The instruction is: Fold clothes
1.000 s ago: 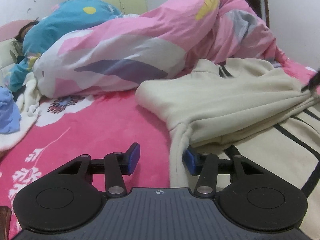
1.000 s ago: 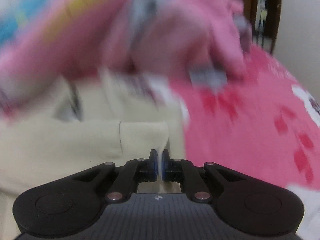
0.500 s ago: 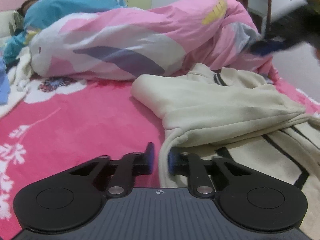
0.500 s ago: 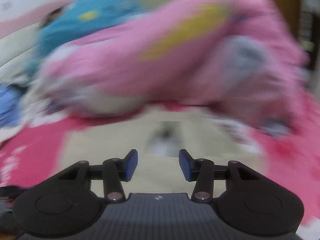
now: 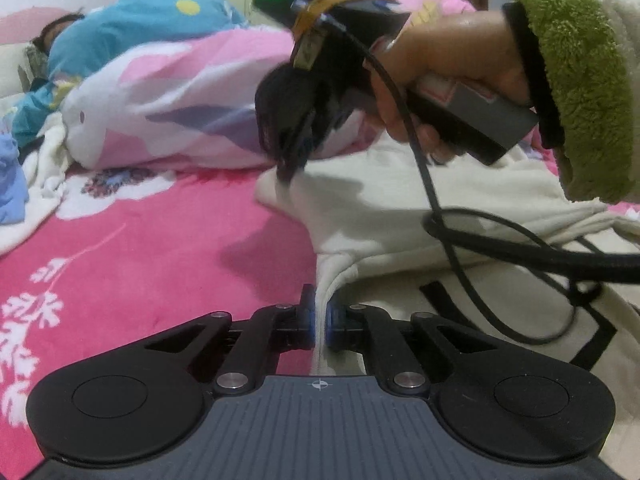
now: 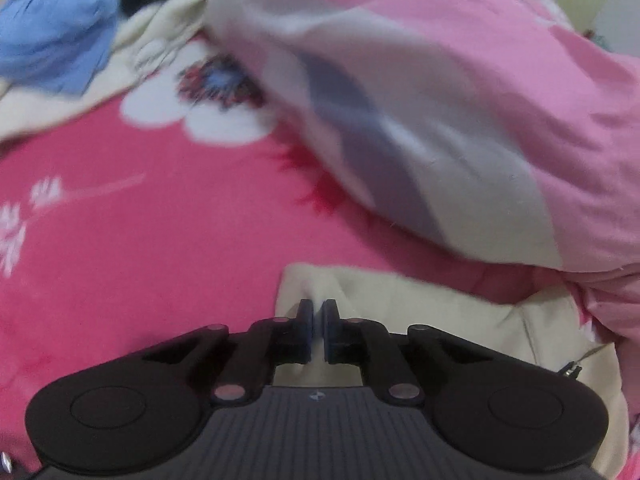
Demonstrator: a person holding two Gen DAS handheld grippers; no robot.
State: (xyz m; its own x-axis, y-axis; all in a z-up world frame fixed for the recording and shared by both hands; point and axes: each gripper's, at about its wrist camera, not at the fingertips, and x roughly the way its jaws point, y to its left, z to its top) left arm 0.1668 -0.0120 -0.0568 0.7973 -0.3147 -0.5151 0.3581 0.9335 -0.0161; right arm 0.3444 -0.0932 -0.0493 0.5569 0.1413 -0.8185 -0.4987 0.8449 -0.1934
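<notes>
Cream sweater (image 5: 400, 208) on the pink bed (image 5: 140, 248), its edges pinched in both the left gripper (image 5: 319, 320) and the right gripper (image 6: 317, 328).

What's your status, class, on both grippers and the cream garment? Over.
Left gripper shut on cream garment edge. Right gripper shut on its far corner. Black cable drapes across it.

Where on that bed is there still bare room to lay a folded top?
The pink flowered bedsheet lies bare between the cream striped sweater and the blue and cream cloth pile at the left edge. Farther back the pink patterned duvet fills the bed. The right side is crowded by the sweater and a black cable.
</notes>
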